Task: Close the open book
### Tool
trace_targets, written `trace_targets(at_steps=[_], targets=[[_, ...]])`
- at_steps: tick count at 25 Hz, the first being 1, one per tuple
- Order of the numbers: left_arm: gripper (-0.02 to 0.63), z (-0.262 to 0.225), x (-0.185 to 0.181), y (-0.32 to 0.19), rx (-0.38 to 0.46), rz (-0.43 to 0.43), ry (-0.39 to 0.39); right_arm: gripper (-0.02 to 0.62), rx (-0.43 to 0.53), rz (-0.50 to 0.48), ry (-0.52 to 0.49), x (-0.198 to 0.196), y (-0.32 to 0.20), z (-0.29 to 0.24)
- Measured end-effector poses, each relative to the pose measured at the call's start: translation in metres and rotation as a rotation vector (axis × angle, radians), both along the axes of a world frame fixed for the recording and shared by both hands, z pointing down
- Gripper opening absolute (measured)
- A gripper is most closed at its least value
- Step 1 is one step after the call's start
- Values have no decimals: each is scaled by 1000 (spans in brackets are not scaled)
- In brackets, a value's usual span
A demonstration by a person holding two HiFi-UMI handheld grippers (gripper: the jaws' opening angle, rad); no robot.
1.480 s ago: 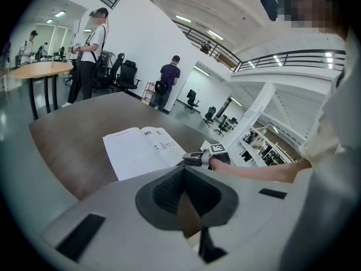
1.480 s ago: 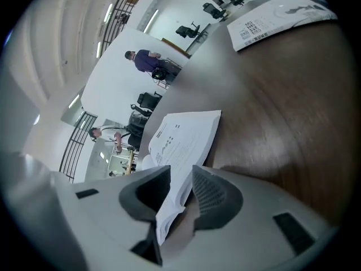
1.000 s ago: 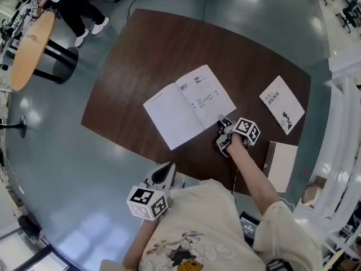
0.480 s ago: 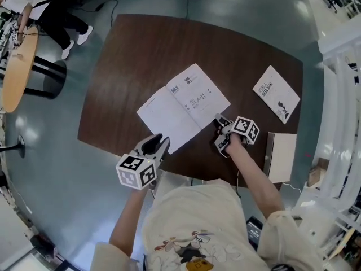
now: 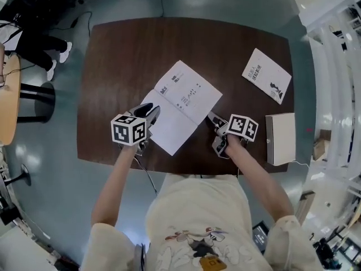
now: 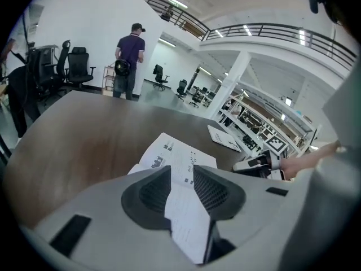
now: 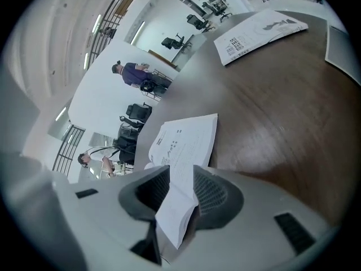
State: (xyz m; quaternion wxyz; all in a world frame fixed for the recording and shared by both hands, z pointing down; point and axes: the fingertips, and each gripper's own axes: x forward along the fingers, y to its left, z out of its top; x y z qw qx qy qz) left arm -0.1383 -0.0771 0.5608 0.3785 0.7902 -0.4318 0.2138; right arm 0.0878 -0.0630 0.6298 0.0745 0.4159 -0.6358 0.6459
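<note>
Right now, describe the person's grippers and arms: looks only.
The left gripper and right gripper have light grey bodies and dark ribbed pads. Each has a white cube bearing black square markers. Short cream sleeves, cartoon-print T-shirt. Both jaws are opening, a page of the book in each gap.

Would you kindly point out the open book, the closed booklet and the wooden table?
open book (image 5: 189, 92), head view, printed page
closed booklet (image 5: 266, 75), head view, cover's middle
wooden table (image 5: 124, 55), head view, bare top
</note>
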Motion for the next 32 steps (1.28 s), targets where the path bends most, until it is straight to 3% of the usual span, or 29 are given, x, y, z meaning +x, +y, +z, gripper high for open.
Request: trace_targets(at_steps=[12,21,25,32], targets=[[137,55,-18,-78,-133,171,-52,121,-29,94,31,8,7,16],[147,90,-4,-113,-243,492,-93,123,-65,132,42,14,17,31],[147,106,2,-128,-319,586,-72,123,-63,158,29,16,22,31],[147,121,14,-138,-504,697,12,133,13,97,-15,1,28,16]])
